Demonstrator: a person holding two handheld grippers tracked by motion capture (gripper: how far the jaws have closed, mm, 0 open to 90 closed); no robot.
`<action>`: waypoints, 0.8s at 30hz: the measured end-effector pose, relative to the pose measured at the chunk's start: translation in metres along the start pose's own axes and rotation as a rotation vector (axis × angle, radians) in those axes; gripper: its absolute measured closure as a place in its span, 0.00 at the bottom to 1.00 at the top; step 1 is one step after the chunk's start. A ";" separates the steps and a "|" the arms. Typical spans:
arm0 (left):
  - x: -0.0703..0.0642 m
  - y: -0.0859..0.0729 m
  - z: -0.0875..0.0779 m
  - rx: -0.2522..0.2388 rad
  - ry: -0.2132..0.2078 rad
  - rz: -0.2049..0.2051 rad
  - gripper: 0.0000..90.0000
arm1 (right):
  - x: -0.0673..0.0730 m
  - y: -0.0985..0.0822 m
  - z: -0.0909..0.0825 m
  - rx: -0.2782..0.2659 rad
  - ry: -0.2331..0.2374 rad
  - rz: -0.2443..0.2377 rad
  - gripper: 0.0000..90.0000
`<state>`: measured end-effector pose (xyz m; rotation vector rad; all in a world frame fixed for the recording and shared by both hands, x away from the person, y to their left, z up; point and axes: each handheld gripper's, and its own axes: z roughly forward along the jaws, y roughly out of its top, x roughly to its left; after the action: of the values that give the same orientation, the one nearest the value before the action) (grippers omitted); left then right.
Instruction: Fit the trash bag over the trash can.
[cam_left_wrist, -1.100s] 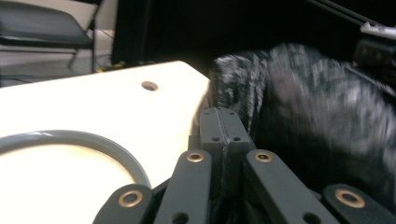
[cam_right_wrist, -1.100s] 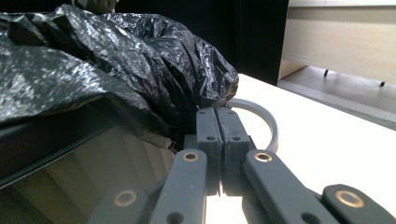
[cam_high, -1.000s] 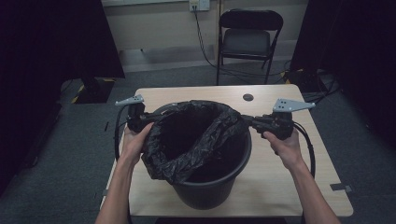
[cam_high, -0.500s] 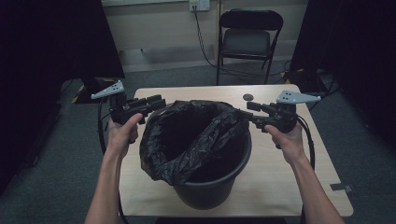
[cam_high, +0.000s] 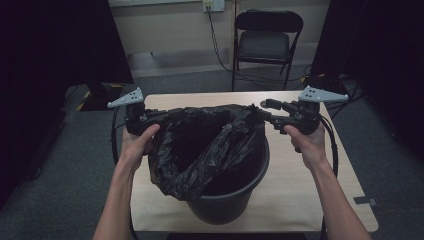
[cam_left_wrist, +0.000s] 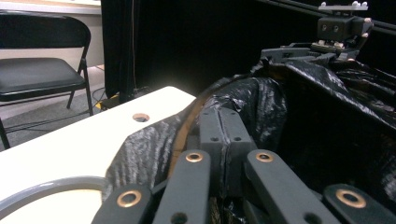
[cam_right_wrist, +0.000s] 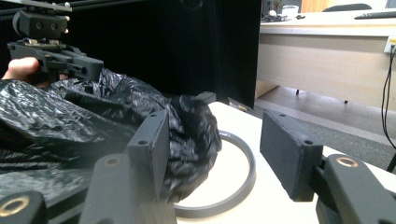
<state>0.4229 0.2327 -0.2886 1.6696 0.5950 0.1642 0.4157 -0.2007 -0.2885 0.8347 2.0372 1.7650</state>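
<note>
A black trash bag (cam_high: 210, 145) sits crumpled in a black bucket (cam_high: 235, 202) on the table. My left gripper (cam_high: 154, 118) is at the bag's left edge, level with the rim. In the left gripper view its jaws (cam_left_wrist: 225, 119) are shut with the bag's film (cam_left_wrist: 144, 149) pinched between them. My right gripper (cam_high: 268, 111) is at the bag's right edge. Its jaws (cam_right_wrist: 215, 128) have just been opening. They stand apart, and a bunch of bag (cam_right_wrist: 191, 135) rests against the left pad (cam_right_wrist: 152, 140) only.
The bucket stands mid-table on a light wooden table (cam_high: 305, 200) with a small hole (cam_left_wrist: 140, 116) near its far edge. A folding chair (cam_high: 267, 40) stands behind the table. Dark curtains hang on both sides. A grey cable loop (cam_right_wrist: 245, 163) lies on the tabletop.
Both hands have risen from the bucket rim. The bag's top edge is now lifted and stretched between them. The right jaws went from shut to apart.
</note>
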 end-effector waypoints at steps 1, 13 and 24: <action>-0.001 -0.001 -0.002 -0.004 0.000 -0.003 1.00 | 0.001 0.001 0.000 -0.003 0.000 0.002 0.47; -0.028 -0.022 -0.046 -0.052 0.016 -0.008 0.97 | 0.007 0.012 0.002 -0.009 0.004 -0.006 0.43; -0.010 -0.003 -0.016 -0.014 0.024 -0.015 0.79 | 0.027 0.038 0.023 -0.031 0.084 -0.025 0.39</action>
<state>0.4065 0.2422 -0.2856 1.6511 0.6230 0.1776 0.4162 -0.1631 -0.2527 0.7353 2.0569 1.8425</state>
